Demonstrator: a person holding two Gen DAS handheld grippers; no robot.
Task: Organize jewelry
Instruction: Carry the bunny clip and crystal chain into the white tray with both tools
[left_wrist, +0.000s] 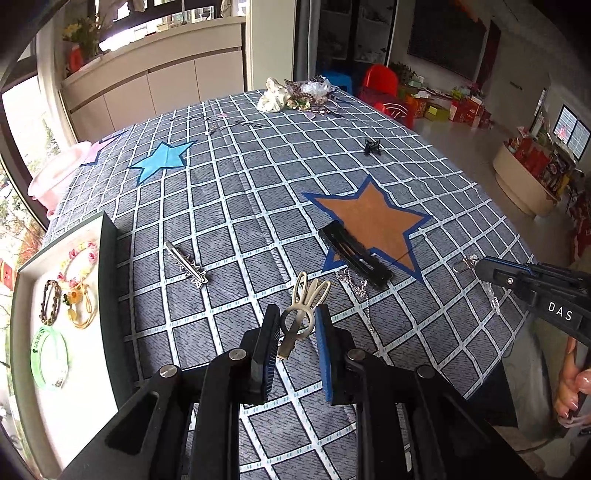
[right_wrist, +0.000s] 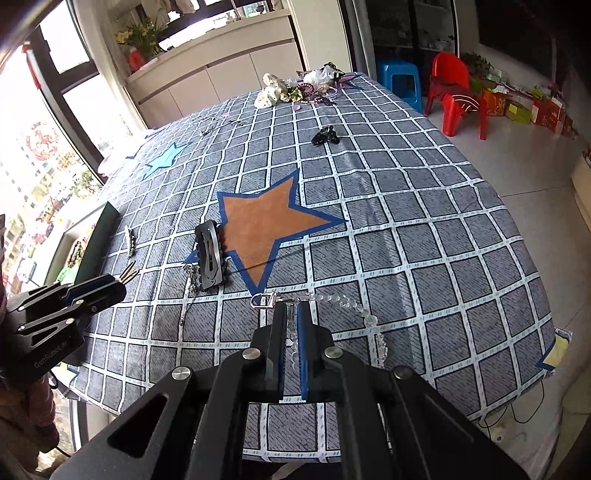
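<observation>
Two grippers work over a table (left_wrist: 258, 177) draped in grey checked cloth with star patches. Left gripper (left_wrist: 297, 325) is nearly closed, pinching a cream rabbit-shaped hair clip (left_wrist: 304, 302); right gripper (right_wrist: 291, 321) is clamped on a clear bead chain (right_wrist: 354, 306). At nine o'clock sits a white tray (left_wrist: 92, 362) of bracelets. Beyond, at one o'clock, stand red chairs (right_wrist: 454, 92).

A: What does the left claw (left_wrist: 297, 326) hold?
B: A pale metal rabbit-shaped hair clip (left_wrist: 303, 308), pinched between its blue pads (ears pointing away).
A: And nearby?
B: A long black hair clip (left_wrist: 355, 254) lies on the checked grey surface (left_wrist: 236, 192), overlapping an orange star.
</observation>
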